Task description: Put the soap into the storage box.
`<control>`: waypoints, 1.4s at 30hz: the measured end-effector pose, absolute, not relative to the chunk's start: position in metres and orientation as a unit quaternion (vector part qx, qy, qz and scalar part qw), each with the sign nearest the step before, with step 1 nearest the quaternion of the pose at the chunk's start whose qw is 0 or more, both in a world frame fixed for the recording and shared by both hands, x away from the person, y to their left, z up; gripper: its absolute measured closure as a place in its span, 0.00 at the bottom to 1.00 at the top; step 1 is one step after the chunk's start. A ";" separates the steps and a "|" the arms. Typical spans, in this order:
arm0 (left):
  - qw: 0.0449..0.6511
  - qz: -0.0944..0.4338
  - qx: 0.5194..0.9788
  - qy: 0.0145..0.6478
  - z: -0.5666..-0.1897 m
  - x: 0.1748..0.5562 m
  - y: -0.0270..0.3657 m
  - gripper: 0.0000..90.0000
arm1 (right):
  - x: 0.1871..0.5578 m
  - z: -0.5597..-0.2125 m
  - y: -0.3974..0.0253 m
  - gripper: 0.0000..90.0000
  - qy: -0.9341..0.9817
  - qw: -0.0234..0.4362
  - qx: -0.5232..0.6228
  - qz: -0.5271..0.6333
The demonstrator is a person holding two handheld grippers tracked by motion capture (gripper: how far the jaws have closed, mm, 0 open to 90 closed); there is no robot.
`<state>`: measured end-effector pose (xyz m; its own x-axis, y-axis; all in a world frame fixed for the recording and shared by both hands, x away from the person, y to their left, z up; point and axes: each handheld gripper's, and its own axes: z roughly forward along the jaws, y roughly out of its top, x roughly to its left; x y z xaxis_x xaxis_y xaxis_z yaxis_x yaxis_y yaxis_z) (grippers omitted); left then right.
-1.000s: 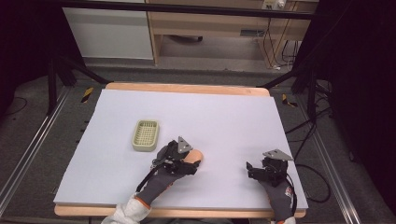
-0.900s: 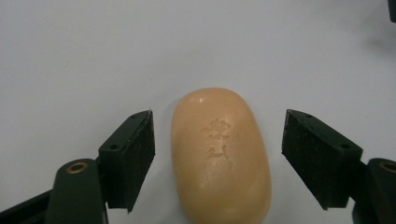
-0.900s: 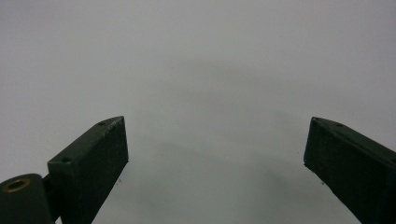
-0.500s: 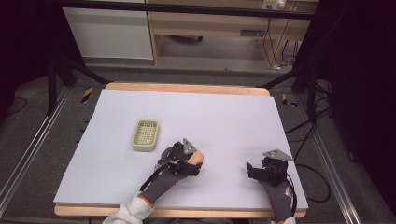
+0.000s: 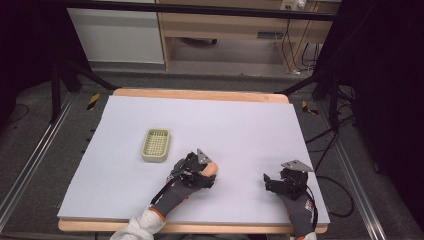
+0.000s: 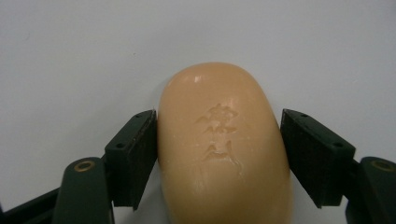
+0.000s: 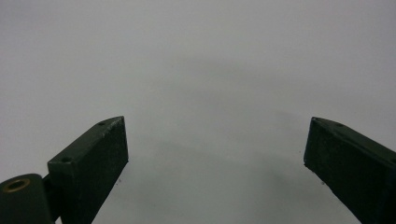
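The left hand-held gripper [image 6: 219, 140] clamps the soap bar [image 6: 222, 144] across its width, long axis along the jaws; the soap dish [image 5: 156, 145] lies just beyond, left. The right hand-held gripper [image 5: 272, 181] rests open, empty.

The soap bar [image 6: 223, 144] is a smooth, peach-orange oval with characters pressed into its upper face. It lies lengthwise between the jaws of the left claw [image 6: 219, 154], both pads against its sides. On the bench [image 5: 250, 125] it sits just right of the cream slotted soap dish [image 5: 156, 145].
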<state>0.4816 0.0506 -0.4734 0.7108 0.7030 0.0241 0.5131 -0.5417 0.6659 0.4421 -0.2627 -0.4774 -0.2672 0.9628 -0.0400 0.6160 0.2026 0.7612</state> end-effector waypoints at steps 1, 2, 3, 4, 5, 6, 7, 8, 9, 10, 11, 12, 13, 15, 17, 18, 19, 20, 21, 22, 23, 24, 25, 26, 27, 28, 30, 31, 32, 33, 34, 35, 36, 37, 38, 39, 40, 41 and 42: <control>0.325 0.144 0.866 0.352 -0.474 0.482 0.051 0.31 | 0.442 -0.477 -0.263 0.07 0.728 0.267 0.542 0.323; 0.325 0.143 0.866 0.353 -0.474 0.482 0.051 0.31 | 0.442 -0.477 -0.263 0.07 0.728 0.267 0.542 0.323; 0.325 0.142 0.866 0.354 -0.474 0.482 0.051 0.31 | 0.442 -0.477 -0.263 0.07 0.728 0.267 0.542 0.323; 0.325 0.140 0.865 0.355 -0.474 0.482 0.050 0.31 | 0.442 -0.478 -0.263 0.07 0.728 0.267 0.542 0.323; 0.324 0.138 0.866 0.355 -0.474 0.483 0.051 0.31 | 0.442 -0.478 -0.263 0.07 0.728 0.267 0.543 0.323; 0.323 0.137 0.866 0.357 -0.475 0.483 0.051 0.31 | 0.442 -0.477 -0.263 0.07 0.728 0.267 0.543 0.323; 0.324 0.136 0.866 0.357 -0.475 0.483 0.050 0.31 | 0.442 -0.478 -0.263 0.07 0.728 0.267 0.543 0.323; 0.323 0.137 0.866 0.356 -0.475 0.483 0.050 0.31 | 0.442 -0.478 -0.263 0.07 0.728 0.267 0.543 0.323; 0.322 0.136 0.866 0.356 -0.475 0.483 0.050 0.32 | 0.442 -0.478 -0.263 0.07 0.728 0.267 0.542 0.323; 0.323 0.136 0.866 0.356 -0.475 0.483 0.050 0.32 | 0.442 -0.478 -0.263 0.07 0.728 0.267 0.542 0.323; 0.323 0.136 0.866 0.356 -0.475 0.483 0.050 0.32 | 0.442 -0.478 -0.263 0.07 0.728 0.267 0.542 0.322; 0.322 0.136 0.866 0.356 -0.475 0.483 0.050 0.32 | 0.442 -0.478 -0.263 0.07 0.728 0.267 0.542 0.322; 0.322 0.136 0.866 0.356 -0.475 0.483 0.050 0.32 | 0.442 -0.478 -0.262 0.07 0.728 0.267 0.543 0.322; 0.322 0.137 0.866 0.357 -0.475 0.483 0.050 0.33 | 0.442 -0.478 -0.262 0.07 0.728 0.267 0.543 0.322; 0.322 0.137 0.866 0.358 -0.475 0.482 0.050 0.33 | 0.442 -0.478 -0.262 0.07 0.729 0.267 0.542 0.321; 0.322 0.137 0.866 0.358 -0.475 0.482 0.050 0.34 | 0.442 -0.478 -0.262 0.07 0.729 0.267 0.542 0.321; 0.322 0.137 0.866 0.358 -0.475 0.482 0.050 0.34 | 0.442 -0.478 -0.262 0.07 0.729 0.267 0.543 0.321; 0.322 0.138 0.865 0.359 -0.475 0.482 0.050 0.34 | 0.442 -0.478 -0.262 0.07 0.728 0.267 0.543 0.321; 0.322 0.137 0.865 0.359 -0.475 0.482 0.050 0.34 | 0.442 -0.478 -0.262 0.07 0.729 0.267 0.542 0.322; 0.322 0.136 0.865 0.360 -0.474 0.482 0.050 0.34 | 0.442 -0.478 -0.262 0.07 0.729 0.267 0.543 0.322; 0.323 0.136 0.864 0.361 -0.474 0.482 0.051 0.34 | 0.442 -0.478 -0.262 0.07 0.729 0.266 0.544 0.321; 0.323 0.136 0.864 0.361 -0.474 0.482 0.051 0.34 | 0.442 -0.478 -0.262 0.07 0.729 0.266 0.544 0.321; 0.323 0.136 0.864 0.360 -0.474 0.482 0.051 0.34 | 0.442 -0.478 -0.262 0.07 0.729 0.266 0.543 0.321; 0.322 0.137 0.865 0.360 -0.474 0.482 0.052 0.34 | 0.442 -0.478 -0.262 0.07 0.729 0.266 0.544 0.320; 0.321 0.136 0.865 0.360 -0.474 0.482 0.052 0.34 | 0.442 -0.478 -0.262 0.07 0.729 0.266 0.544 0.321; 0.320 0.136 0.866 0.359 -0.473 0.482 0.052 0.34 | 0.442 -0.478 -0.262 0.07 0.729 0.266 0.544 0.321; 0.323 0.135 0.865 0.359 -0.472 0.481 0.053 0.34 | 0.442 -0.478 -0.262 0.07 0.729 0.266 0.543 0.320; 0.325 0.137 0.865 0.358 -0.472 0.481 0.053 0.34 | 0.442 -0.478 -0.262 0.07 0.729 0.266 0.544 0.320; 0.325 0.135 0.865 0.357 -0.470 0.480 0.054 0.34 | 0.442 -0.478 -0.262 0.07 0.729 0.266 0.543 0.320; 0.329 0.134 0.864 0.356 -0.468 0.480 0.054 0.34 | 0.442 -0.478 -0.262 0.07 0.729 0.267 0.543 0.320; 0.329 0.134 0.864 0.356 -0.468 0.480 0.054 0.34 | 0.442 -0.478 -0.262 0.07 0.729 0.267 0.543 0.320; 0.332 0.133 0.864 0.354 -0.466 0.479 0.055 0.34 | 0.442 -0.478 -0.263 0.07 0.730 0.266 0.542 0.321; 0.332 0.133 0.864 0.354 -0.466 0.479 0.055 0.34 | 0.442 -0.478 -0.263 0.07 0.730 0.266 0.542 0.321; 0.334 0.133 0.864 0.353 -0.465 0.478 0.056 0.34 | 0.442 -0.478 -0.263 0.07 0.730 0.266 0.542 0.321; 0.335 0.131 0.864 0.352 -0.464 0.478 0.057 0.34 | 0.442 -0.478 -0.263 0.07 0.730 0.267 0.542 0.321; 0.336 0.131 0.865 0.350 -0.462 0.477 0.057 0.34 | 0.442 -0.478 -0.263 0.07 0.729 0.267 0.542 0.321; 0.340 0.132 0.863 0.349 -0.461 0.477 0.058 0.34 | 0.442 -0.478 -0.263 0.07 0.729 0.267 0.542 0.321; 0.340 0.131 0.864 0.348 -0.459 0.476 0.059 0.34 | 0.442 -0.478 -0.263 0.07 0.730 0.267 0.542 0.321; 0.344 0.129 0.863 0.348 -0.458 0.476 0.060 0.34 | 0.442 -0.478 -0.263 0.07 0.730 0.266 0.542 0.321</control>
